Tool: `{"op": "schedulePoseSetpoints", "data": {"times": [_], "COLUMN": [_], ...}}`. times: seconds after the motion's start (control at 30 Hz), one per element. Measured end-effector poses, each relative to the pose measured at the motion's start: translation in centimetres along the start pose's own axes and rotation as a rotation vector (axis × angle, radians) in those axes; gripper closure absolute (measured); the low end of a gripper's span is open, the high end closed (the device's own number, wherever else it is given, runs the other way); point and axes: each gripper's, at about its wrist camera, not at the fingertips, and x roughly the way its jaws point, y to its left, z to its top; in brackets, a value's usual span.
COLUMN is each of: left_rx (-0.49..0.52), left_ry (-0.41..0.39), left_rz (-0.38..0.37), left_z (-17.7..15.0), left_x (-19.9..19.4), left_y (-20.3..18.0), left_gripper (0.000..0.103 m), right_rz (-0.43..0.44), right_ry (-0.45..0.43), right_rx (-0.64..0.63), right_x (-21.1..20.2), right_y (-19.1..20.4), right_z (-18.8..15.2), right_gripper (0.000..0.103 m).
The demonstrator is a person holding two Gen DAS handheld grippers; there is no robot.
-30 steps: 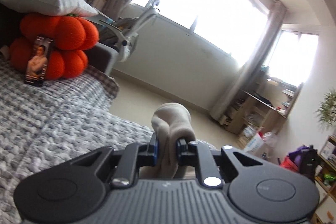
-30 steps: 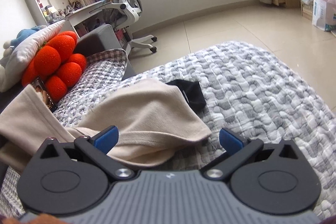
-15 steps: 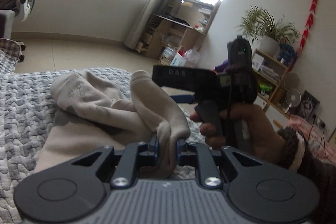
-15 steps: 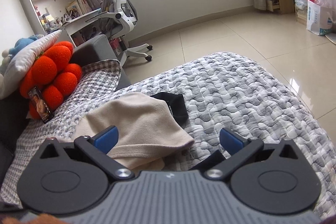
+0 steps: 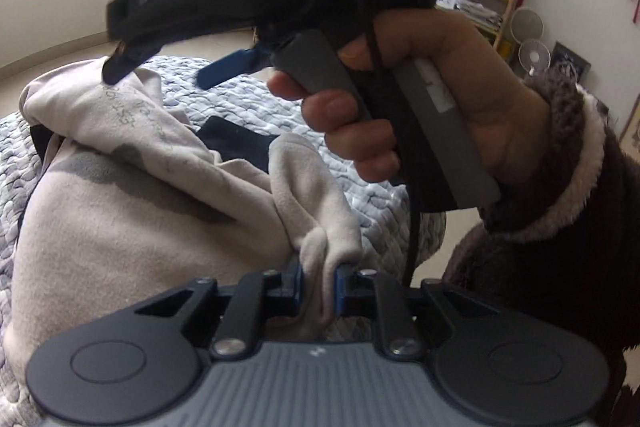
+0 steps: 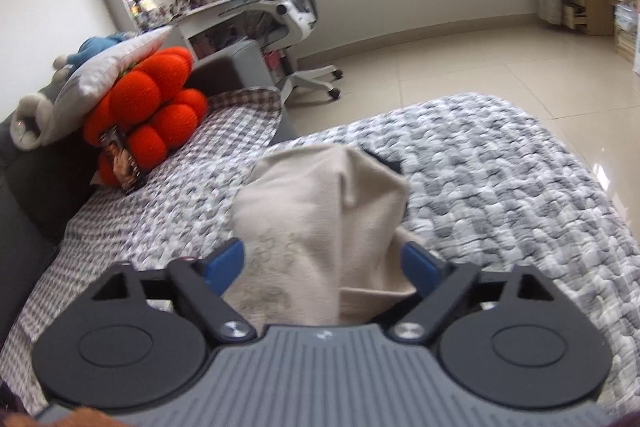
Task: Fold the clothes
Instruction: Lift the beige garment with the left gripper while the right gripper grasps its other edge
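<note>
Beige garment point(image 5: 132, 227) lies bunched on the grey quilted bed point(image 6: 500, 187), 1 fold of it pinched tight in the left claw point(image 5: 318, 285). Right claw point(image 6: 322, 261), held in a person's hand point(image 5: 432, 107), hangs spread wide, with a raised hump of the cloth between its 2 blue pads point(image 6: 418, 261). Beyond lies a dark cloth point(image 5: 236, 143), farther off orange cushions point(image 6: 148, 115) and a white office chair point(image 6: 292, 3).

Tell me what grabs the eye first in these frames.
In the left wrist view, a hand holding the right gripper fills the top, jaws open above the beige garment. Below it the left gripper is shut on a bunched fold of that cloth. In the right wrist view, the orange plush stands out at left on the grey bedspread.
</note>
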Motion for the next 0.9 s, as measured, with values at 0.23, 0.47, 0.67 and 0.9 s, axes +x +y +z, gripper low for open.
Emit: {"op": "schedulePoseSetpoints", "data": {"times": [0.23,0.47,0.67,0.9], "left_rx": [-0.010,-0.049,-0.098,-0.230], "left_ry": [0.000,-0.031,-0.127,-0.225], "left_rz": [0.000,-0.026,-0.092,-0.025], "left_z": [-0.1,0.2,0.5,1.1], "left_x": [-1.4,-2.8,-4.7,-6.3], "left_y": [0.7,1.8,3.1,4.7], "left_gripper": [0.083,0.066,0.051,0.048], "right_rz": [0.014,-0.086,-0.154,-0.203], "right_ry": [0.076,0.060,0.084,0.147], "right_rx": [-0.012,-0.023,-0.011,-0.004], "right_x": [0.5,-1.3,-2.5,-3.4], "right_y": [-0.5,-2.5,-5.0,-6.9], "right_z": [-0.9,-1.6,-2.7,-3.9], "right_gripper": [0.098,0.098,0.098,0.099]}}
